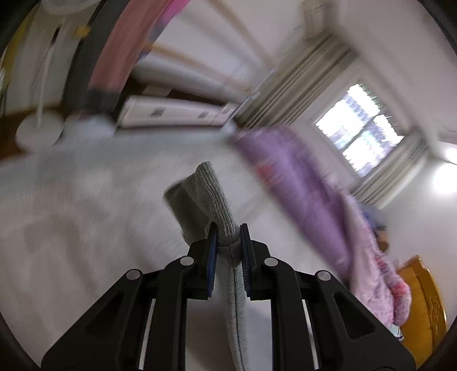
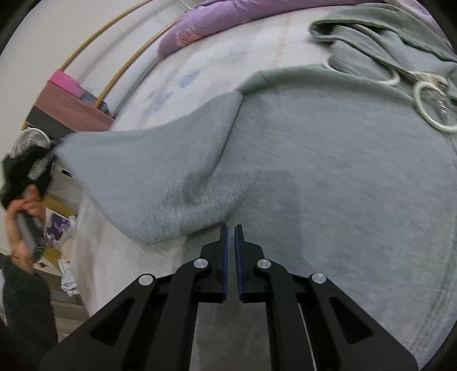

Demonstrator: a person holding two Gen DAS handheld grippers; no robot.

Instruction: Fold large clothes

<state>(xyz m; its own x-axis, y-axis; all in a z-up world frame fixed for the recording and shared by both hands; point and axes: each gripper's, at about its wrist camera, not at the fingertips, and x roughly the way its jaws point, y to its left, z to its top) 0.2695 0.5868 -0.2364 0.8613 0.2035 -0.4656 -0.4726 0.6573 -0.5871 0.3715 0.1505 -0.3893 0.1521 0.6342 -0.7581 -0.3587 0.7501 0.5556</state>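
A large grey hoodie (image 2: 328,177) lies spread on the bed, hood (image 2: 380,37) and white drawstrings (image 2: 428,114) at the upper right. Its left sleeve (image 2: 148,177) stretches out to the left, lifted off the bed. My left gripper (image 1: 228,237) is shut on the ribbed grey cuff (image 1: 212,194) of that sleeve and holds it up; this view is motion-blurred. My right gripper (image 2: 230,231) hovers low over the hoodie's body near the armpit, jaws nearly closed with a thin gap and nothing between them.
The bed has a pale sheet (image 2: 200,57). A purple quilt (image 2: 217,20) lies along its far side and also shows in the left wrist view (image 1: 300,182). A fan (image 2: 31,148) and a pink-topped box (image 2: 68,105) stand beyond the bed's left edge.
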